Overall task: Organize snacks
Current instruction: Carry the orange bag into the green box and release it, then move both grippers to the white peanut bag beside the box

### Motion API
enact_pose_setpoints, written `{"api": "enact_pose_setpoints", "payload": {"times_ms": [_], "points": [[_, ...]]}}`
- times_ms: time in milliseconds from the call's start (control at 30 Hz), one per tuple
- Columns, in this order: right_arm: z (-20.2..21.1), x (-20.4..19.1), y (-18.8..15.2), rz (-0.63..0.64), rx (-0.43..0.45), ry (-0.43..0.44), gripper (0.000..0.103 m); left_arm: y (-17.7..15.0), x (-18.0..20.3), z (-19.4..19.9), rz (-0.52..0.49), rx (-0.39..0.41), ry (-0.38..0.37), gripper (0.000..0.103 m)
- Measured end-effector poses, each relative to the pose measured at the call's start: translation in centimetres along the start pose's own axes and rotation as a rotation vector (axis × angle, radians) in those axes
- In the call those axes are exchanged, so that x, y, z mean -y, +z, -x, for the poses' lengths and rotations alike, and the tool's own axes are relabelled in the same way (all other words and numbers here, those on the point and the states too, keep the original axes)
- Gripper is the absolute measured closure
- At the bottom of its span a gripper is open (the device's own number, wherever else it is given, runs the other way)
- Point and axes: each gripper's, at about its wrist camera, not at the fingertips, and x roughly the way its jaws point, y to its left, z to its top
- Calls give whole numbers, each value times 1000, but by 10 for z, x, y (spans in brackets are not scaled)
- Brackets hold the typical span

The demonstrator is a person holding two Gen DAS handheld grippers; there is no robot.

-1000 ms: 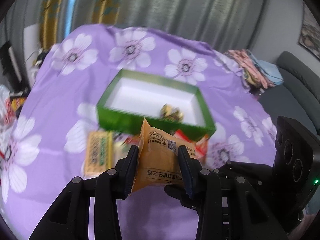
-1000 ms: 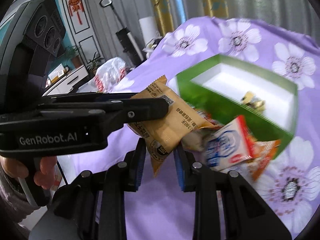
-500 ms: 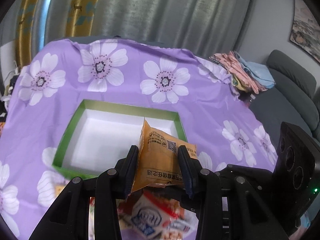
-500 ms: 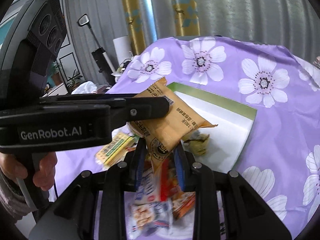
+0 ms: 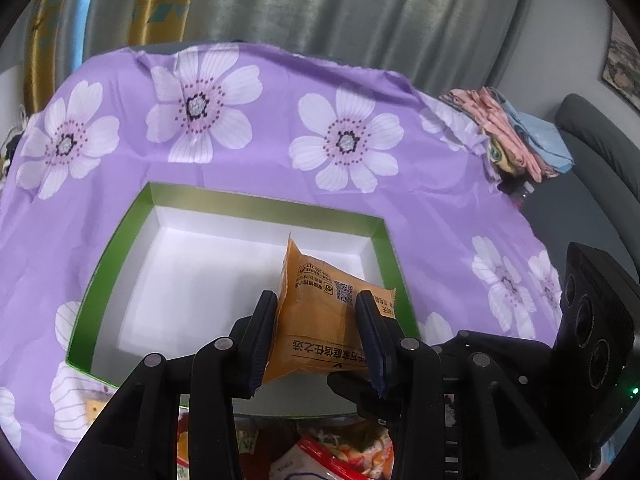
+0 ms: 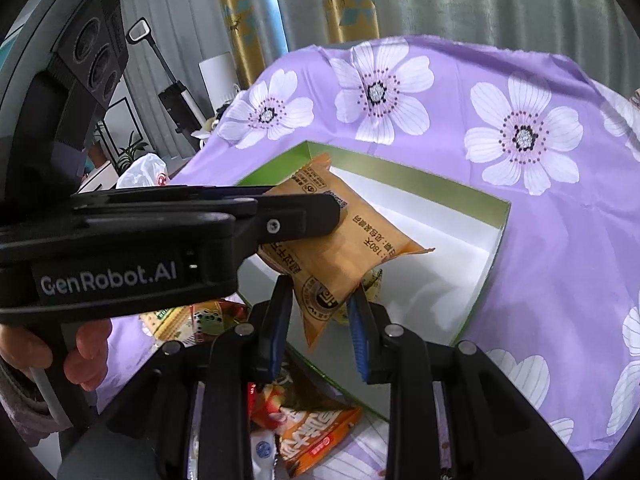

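Note:
My left gripper (image 5: pixel 318 340) is shut on an orange snack packet (image 5: pixel 320 320) and holds it above the open green box (image 5: pixel 120 236) with a white inside. In the right wrist view the same packet (image 6: pixel 340 236) hangs over the box (image 6: pixel 496 224), held by the left gripper's fingers (image 6: pixel 296 216). My right gripper (image 6: pixel 320 320) sits just below the packet's lower corner, which dips between its jaws without touching them; it is open. A small gold-wrapped snack (image 6: pixel 372 280) lies in the box, mostly hidden behind the packet.
Loose snack packets lie on the purple flowered cloth in front of the box (image 6: pixel 316 436) (image 5: pixel 344 456), with a yellow-green packet (image 6: pixel 168 320) to the left. Folded clothes (image 5: pixel 516 136) sit at the cloth's far right edge beside a grey sofa (image 5: pixel 600 152).
Both grippers have moved forward with the orange packet, from above the loose snacks in front of the box to over the box's inside. The right gripper's jaws have spread apart.

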Motion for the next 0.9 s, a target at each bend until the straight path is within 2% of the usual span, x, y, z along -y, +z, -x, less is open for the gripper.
{"api": "enact_pose_setpoints", "payload": {"times_ms": [200, 267, 333, 400, 633, 900], "points": [[-12, 4, 0, -21, -36, 14, 71, -1, -7, -9, 27, -23, 13, 61], [-14, 4, 0, -24, -43, 4, 70, -2, -9, -9, 38, -26, 25, 52], [-13, 4, 0, -27, -40, -13, 67, -1, -12, -7, 48, -21, 28, 31], [-10, 4, 0, -29, -30, -22, 61, -1, -16, 1, 67, -3, 47, 21], [17, 3, -11, -49, 13, -38, 55, -11, -38, 39, 119, 53, 85, 21], [53, -2, -36, -73, 41, -33, 53, -47, -56, 78, 199, 60, 140, 20]]}}
